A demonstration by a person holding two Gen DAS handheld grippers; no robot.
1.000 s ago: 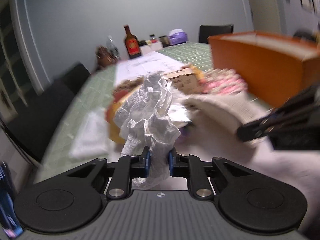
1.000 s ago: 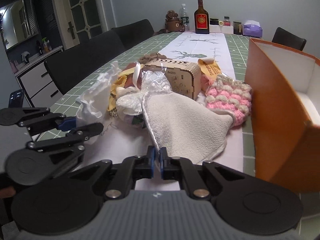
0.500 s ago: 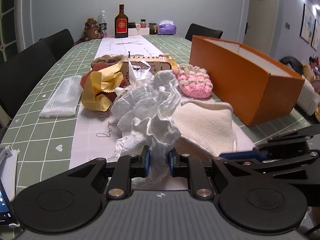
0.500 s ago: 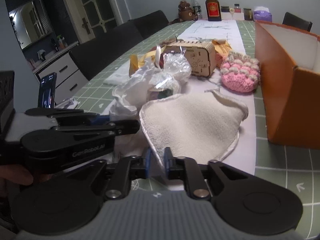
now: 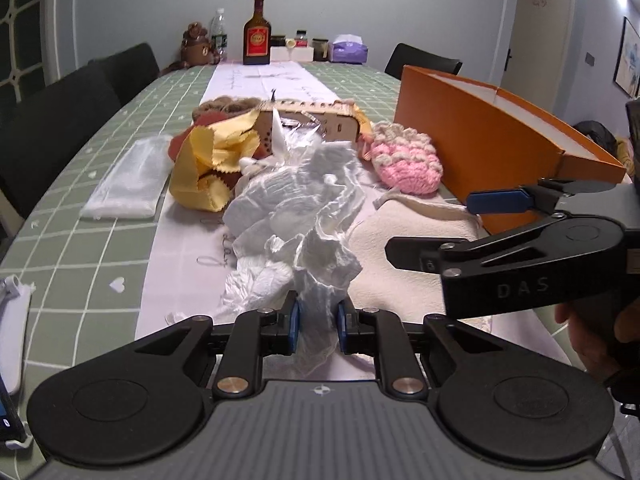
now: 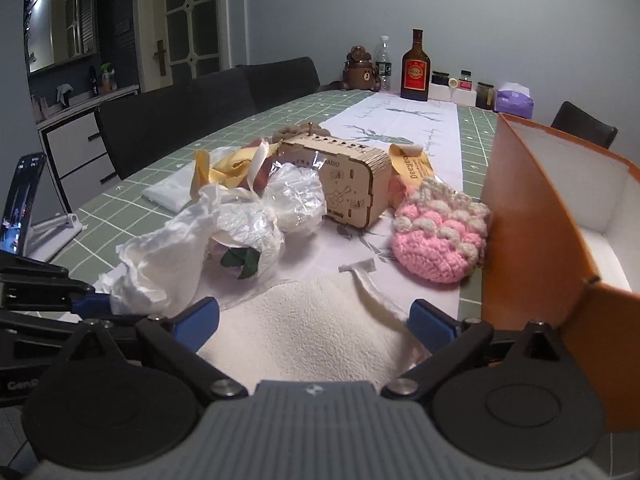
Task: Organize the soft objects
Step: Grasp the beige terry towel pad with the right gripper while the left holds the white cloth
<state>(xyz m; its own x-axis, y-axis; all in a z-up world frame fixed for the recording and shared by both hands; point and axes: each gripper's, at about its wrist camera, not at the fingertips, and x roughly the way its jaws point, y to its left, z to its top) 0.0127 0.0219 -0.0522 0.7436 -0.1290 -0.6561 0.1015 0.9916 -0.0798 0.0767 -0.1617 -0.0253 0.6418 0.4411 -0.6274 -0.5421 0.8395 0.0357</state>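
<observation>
My left gripper (image 5: 317,323) is shut on a crumpled white paper towel (image 5: 298,216), held up over the table runner; the towel also shows in the right wrist view (image 6: 160,256). My right gripper (image 6: 314,322) is wide open over a flat cream cloth (image 6: 308,332), which lies between its fingers; the cloth also shows in the left wrist view (image 5: 412,248). A pink and cream crocheted pouch (image 6: 440,236) lies against the orange box (image 6: 532,208). A yellow cloth (image 5: 212,160) and plastic-wrapped soft items (image 6: 280,204) lie in the pile.
A wooden radio box (image 6: 344,184) stands in the pile. A folded clear bag (image 5: 128,180) lies to the left. A phone on a stand (image 6: 24,204) is at the table's left edge. Bottles (image 6: 416,66) and jars stand at the far end. Black chairs line the left side.
My right gripper has opened and let go of the cream cloth, which now lies flat. My left gripper still holds the paper towel and has swung to face down the table.
</observation>
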